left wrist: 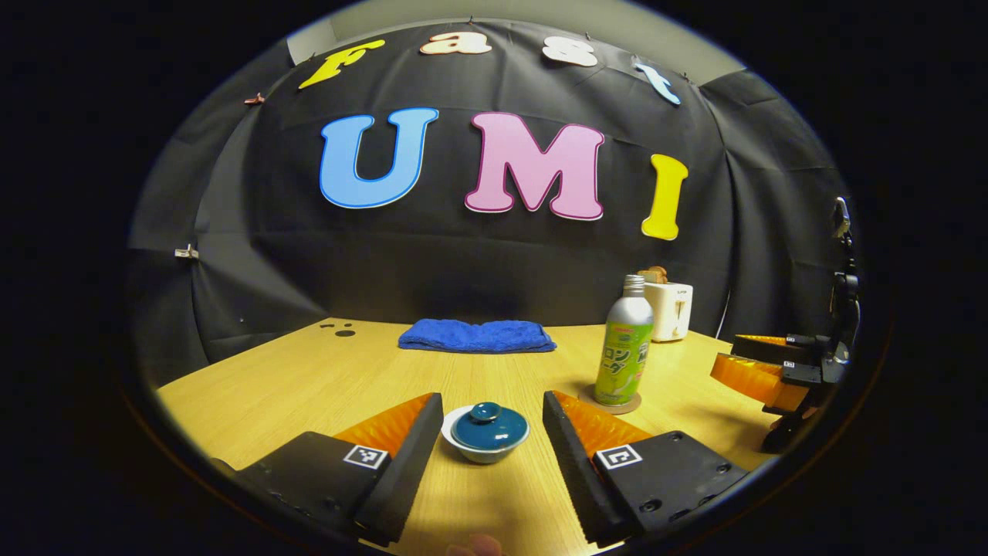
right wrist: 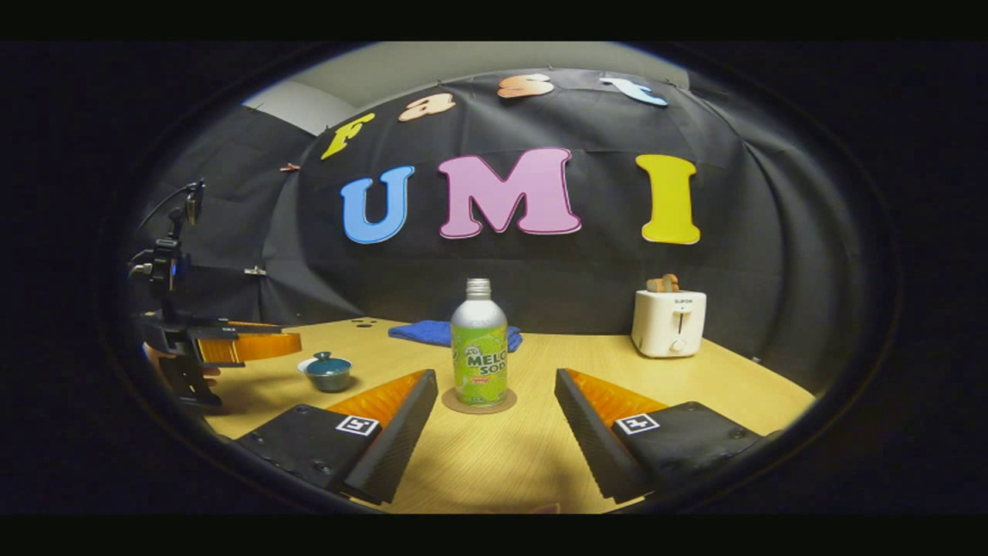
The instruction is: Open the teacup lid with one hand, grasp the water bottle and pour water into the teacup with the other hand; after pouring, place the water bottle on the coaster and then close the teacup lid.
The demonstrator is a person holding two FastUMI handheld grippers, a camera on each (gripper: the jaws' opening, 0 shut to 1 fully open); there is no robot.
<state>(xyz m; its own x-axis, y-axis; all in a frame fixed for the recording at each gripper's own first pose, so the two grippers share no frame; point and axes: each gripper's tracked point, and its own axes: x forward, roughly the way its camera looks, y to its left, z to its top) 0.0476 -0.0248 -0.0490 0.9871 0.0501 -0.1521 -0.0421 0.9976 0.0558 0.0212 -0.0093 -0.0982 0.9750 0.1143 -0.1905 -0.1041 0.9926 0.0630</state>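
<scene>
Teacup (left wrist: 485, 444), small and white with a dark teal domed lid (left wrist: 489, 427) seated on it, is seen on the light wooden table (left wrist: 309, 386), framed between the widely spread fingers of the left gripper (left wrist: 485, 452) with nothing gripped. Just to its right, the silver-and-green metal water bottle (right wrist: 478, 346) is stood upright on a round brown coaster (right wrist: 478, 403). Right gripper (right wrist: 495, 432) is held wide open, short of the bottle, untouched.
</scene>
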